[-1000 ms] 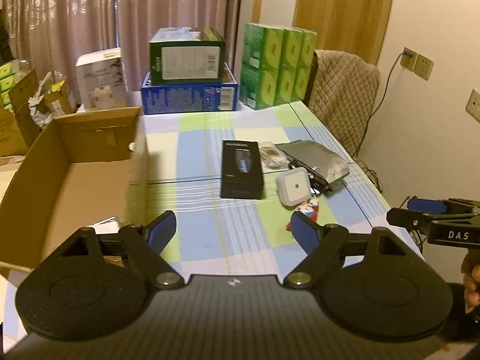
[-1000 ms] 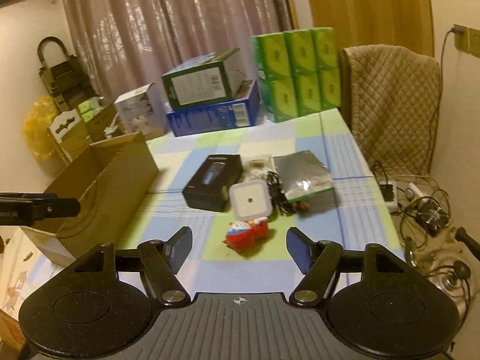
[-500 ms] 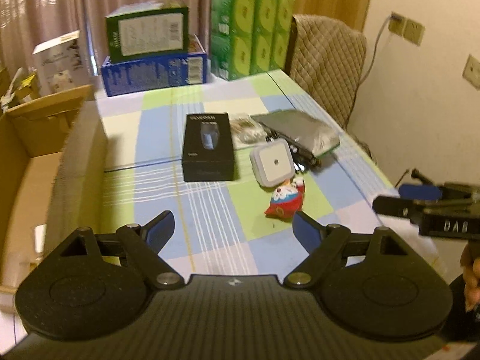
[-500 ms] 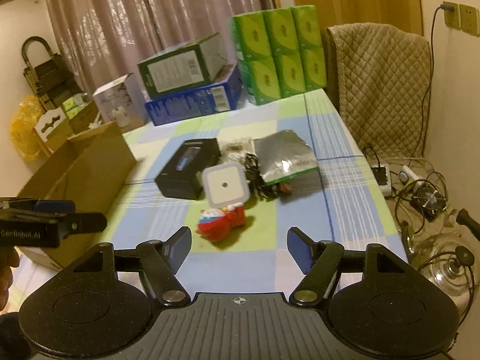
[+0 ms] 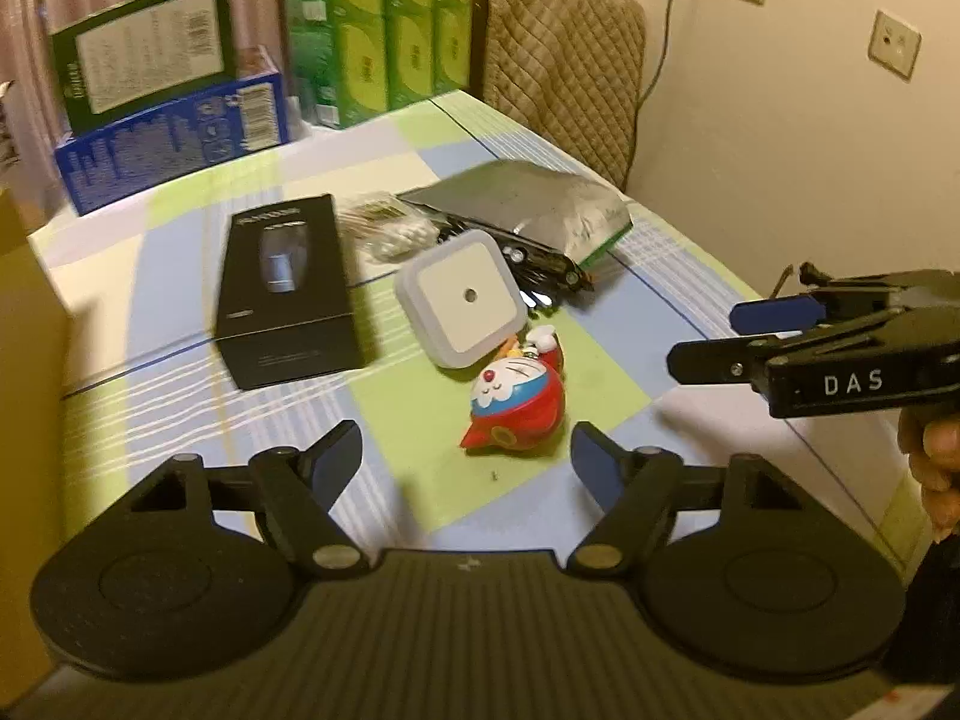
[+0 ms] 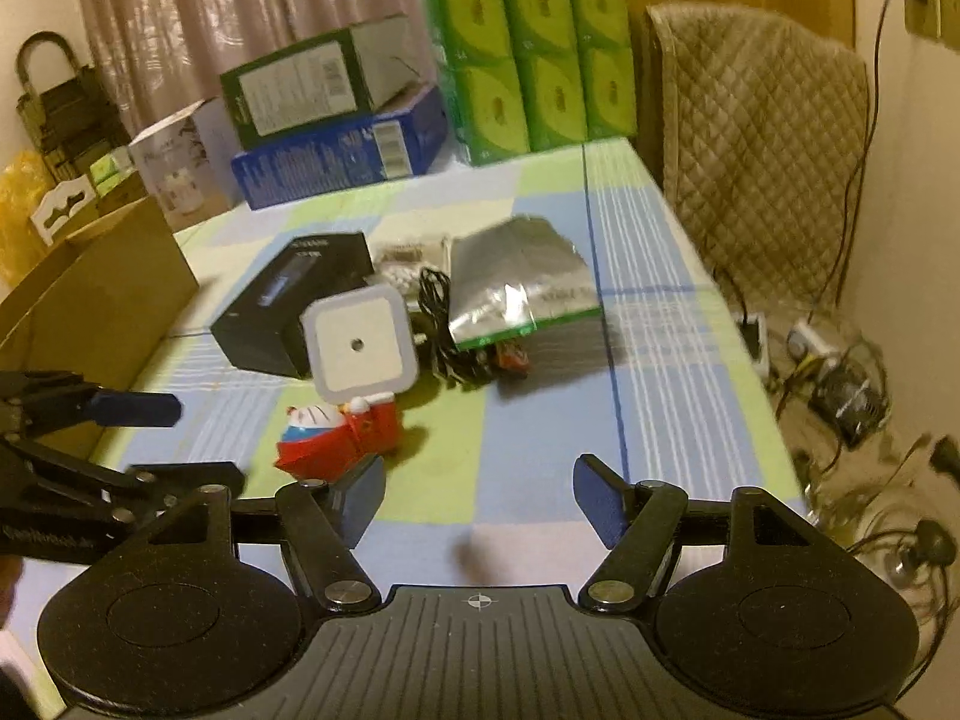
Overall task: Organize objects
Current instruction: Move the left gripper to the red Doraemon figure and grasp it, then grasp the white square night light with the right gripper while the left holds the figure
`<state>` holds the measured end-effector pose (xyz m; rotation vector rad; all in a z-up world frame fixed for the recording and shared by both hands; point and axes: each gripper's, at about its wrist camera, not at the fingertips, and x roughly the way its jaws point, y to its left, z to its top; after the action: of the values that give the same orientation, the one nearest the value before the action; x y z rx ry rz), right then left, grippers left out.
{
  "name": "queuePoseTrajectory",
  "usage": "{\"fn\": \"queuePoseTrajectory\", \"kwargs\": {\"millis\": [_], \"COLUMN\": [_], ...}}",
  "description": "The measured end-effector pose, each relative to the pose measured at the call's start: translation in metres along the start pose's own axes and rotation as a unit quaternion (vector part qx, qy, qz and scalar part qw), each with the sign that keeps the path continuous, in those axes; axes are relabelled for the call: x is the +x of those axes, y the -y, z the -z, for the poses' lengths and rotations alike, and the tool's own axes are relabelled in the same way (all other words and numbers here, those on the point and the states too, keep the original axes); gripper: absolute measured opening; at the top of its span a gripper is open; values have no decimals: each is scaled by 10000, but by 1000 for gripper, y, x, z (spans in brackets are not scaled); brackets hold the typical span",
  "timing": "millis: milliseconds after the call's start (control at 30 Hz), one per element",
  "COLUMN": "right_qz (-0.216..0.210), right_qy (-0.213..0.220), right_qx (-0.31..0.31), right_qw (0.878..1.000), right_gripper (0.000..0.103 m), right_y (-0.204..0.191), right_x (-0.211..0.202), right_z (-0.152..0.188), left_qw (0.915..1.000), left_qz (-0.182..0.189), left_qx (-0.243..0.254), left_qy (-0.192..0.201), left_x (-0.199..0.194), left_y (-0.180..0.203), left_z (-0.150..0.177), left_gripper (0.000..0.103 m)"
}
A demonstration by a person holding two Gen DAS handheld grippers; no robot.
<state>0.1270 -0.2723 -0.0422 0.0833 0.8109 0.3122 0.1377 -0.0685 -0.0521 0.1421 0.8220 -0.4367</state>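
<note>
Both claws, the left claw (image 5: 465, 453) and right claw (image 6: 480, 495), hang released just short of the red toy (image 5: 519, 405) on the desk (image 5: 600, 486), apparently approaching a first pick, with bare cloth around the toy except the white square light (image 5: 465, 300) touching behind it.

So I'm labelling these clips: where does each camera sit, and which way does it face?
Left wrist: on the left gripper, over the table's near edge, facing the red cartoon toy; the right gripper and a hand show.
Right wrist: on the right gripper, facing down the table; the left gripper shows.
Shared: toy, square white night light, black box.
</note>
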Motion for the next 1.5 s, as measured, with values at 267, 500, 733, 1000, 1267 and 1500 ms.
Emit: {"fn": "queuePoseTrajectory", "kwargs": {"millis": [267, 500, 733, 1000, 1267, 1500], "right_qz": [63, 104, 21, -330, -532, -335], "right_qy": [-128, -160, -111, 30, 196, 231], "right_qx": [44, 209, 164, -346, -865, -1208], "right_qw": [9999, 9996, 9998, 9988, 9946, 9918], "right_gripper": [65, 65, 65, 65, 66, 68], "right_y": [8, 11, 2, -25, -56, -74], "right_x": [13, 21, 21, 26, 53, 83], "right_z": [-4, -8, -11, -13, -31, -45], "left_qw": [9991, 9980, 9992, 9952, 9891, 9875], "left_qz": [341, 438, 239, -534, -852, -781], "left_qx": [248, 460, 328, -822, -1198, -1366], "left_qy": [38, -18, -71, -80, 4, 54], "left_x": [34, 51, 41, 12, 13, 16], "left_y": [9, 14, 9, -33, -50, -52], "left_z": [-6, -8, -2, 20, 24, 27], "left_gripper": [52, 40, 40, 40, 40, 40]}}
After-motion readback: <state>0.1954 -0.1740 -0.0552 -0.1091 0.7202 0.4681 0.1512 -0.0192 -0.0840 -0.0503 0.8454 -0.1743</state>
